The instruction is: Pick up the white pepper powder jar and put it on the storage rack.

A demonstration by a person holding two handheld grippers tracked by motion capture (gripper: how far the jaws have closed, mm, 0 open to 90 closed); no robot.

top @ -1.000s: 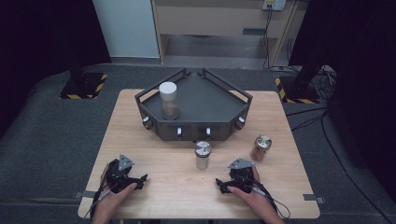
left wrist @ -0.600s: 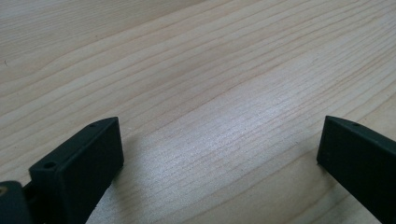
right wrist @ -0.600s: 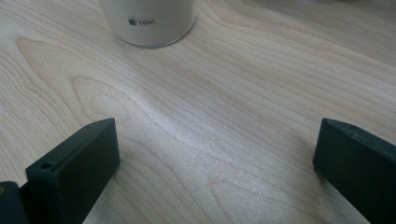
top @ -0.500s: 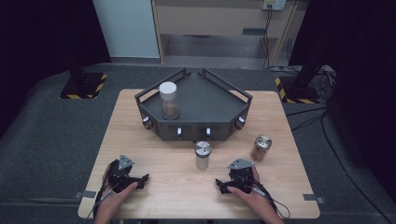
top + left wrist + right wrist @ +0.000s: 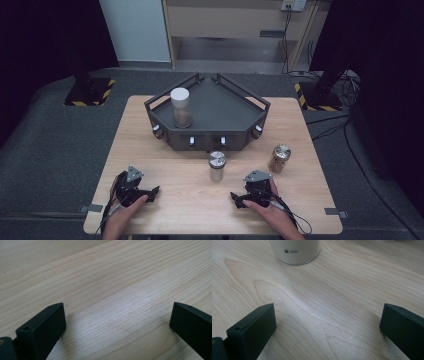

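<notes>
High view scene: light wooden table was seen with a dark grey angular metal tray at its far middle
Tray contents: tall clear jar with white lid and brown fill was stood upright at the tray's left side
Nearest jar: small clear glass jar with silver lid and pale powder was placed upright on the table, just in front of the tray and just ahead of the right gripper
Second jar: small glass jar with silver lid and brown contents was set to its right, well apart
Right gripper state: jaws were held wide apart, nothing between them; pale jar base was seen ahead
Left gripper state: jaws had just been opening and were spread fully over bare wood, nothing between them
Handling (judged): pale jar was taken as light, rigid, smooth, breakable; slip likely on glass
Grip spot (judged): mid-body below the lid, jaws squared across the round wall
</notes>
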